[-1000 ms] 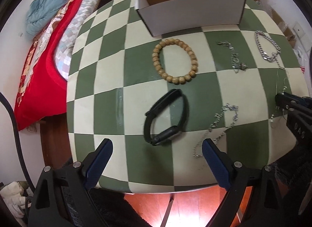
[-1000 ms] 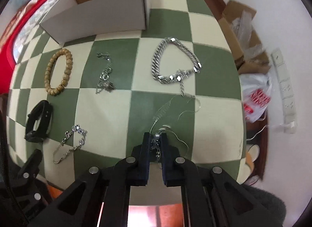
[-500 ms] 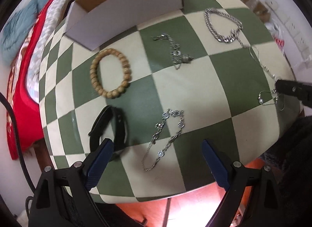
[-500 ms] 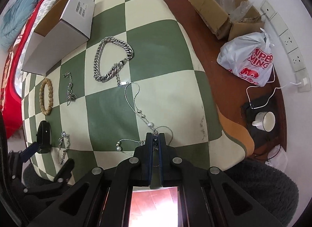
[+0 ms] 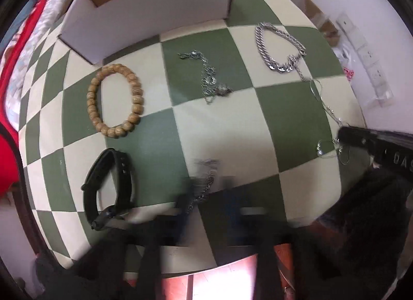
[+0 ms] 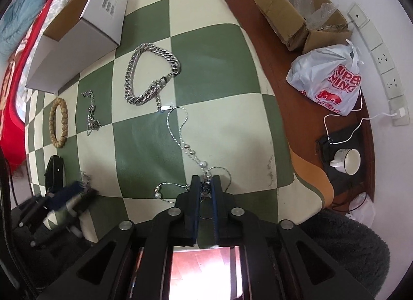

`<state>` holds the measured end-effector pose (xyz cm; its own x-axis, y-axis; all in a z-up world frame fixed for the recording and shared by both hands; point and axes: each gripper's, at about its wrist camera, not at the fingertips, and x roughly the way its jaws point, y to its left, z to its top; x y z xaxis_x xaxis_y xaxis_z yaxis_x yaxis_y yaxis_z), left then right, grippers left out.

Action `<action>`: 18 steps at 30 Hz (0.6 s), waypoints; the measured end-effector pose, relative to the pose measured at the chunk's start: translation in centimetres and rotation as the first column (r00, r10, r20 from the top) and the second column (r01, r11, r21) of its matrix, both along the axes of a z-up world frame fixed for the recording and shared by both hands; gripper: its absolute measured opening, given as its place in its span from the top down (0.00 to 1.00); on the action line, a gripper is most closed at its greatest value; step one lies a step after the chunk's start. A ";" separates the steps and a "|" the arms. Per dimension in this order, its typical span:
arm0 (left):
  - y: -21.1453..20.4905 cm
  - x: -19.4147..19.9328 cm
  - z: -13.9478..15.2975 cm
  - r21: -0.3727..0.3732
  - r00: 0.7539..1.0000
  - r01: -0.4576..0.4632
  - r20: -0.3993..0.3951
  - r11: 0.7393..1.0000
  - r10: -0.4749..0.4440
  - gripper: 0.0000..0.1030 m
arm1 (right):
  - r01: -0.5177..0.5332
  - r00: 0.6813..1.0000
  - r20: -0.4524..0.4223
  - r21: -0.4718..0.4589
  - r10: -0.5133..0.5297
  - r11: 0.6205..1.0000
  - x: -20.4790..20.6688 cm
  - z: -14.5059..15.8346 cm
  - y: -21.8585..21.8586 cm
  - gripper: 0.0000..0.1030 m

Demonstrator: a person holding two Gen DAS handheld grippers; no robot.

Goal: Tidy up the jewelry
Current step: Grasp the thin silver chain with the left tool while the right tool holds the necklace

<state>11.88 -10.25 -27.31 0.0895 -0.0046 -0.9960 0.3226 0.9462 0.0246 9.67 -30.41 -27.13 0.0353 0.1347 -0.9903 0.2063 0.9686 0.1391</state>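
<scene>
A green-and-cream checkered table (image 6: 211,49) carries a white open box (image 6: 77,39) at its far left corner. Near the box lie a heavy silver chain (image 6: 149,75) and a wooden bead bracelet (image 5: 114,100). At the near edge, the right gripper (image 6: 206,184) pinches a thin beaded necklace (image 6: 180,129). The left gripper (image 5: 206,196) is blurred over a small silver chain (image 5: 204,184); whether its jaws are closed, I cannot tell.

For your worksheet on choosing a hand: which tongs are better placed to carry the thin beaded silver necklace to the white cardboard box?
Right tongs: already shut on the thin beaded silver necklace; the left tongs are blurred.
</scene>
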 end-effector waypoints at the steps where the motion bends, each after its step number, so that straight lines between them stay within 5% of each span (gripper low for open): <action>1: -0.1 0.0 0.0 0.015 1.000 0.013 0.009 1.000 -0.014 0.96 | -0.011 1.000 -0.003 -0.008 0.011 1.000 0.1 0.0 0.3 0.84; 4: 0.0 -0.1 0.4 0.014 1.000 0.013 0.003 1.000 -0.013 0.98 | -0.062 0.998 -0.002 -0.075 0.062 0.995 0.1 0.2 1.7 0.86; 6: 0.4 -0.1 0.9 -0.007 1.000 -0.001 -0.003 1.000 0.001 0.98 | -0.067 0.998 0.012 -0.080 0.068 0.995 -0.1 0.2 2.2 0.95; 18: 5.7 1.2 8.9 -0.080 0.986 -0.082 0.136 0.993 0.093 0.98 | 0.018 0.989 0.142 0.106 -0.033 0.994 -1.1 5.3 2.9 0.97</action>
<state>13.07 -4.51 -18.45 0.2305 -0.0642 -0.9710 0.2368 0.9715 -0.0080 8.56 -27.56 -21.80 0.1810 0.2344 -0.9552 0.2013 0.9418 0.2692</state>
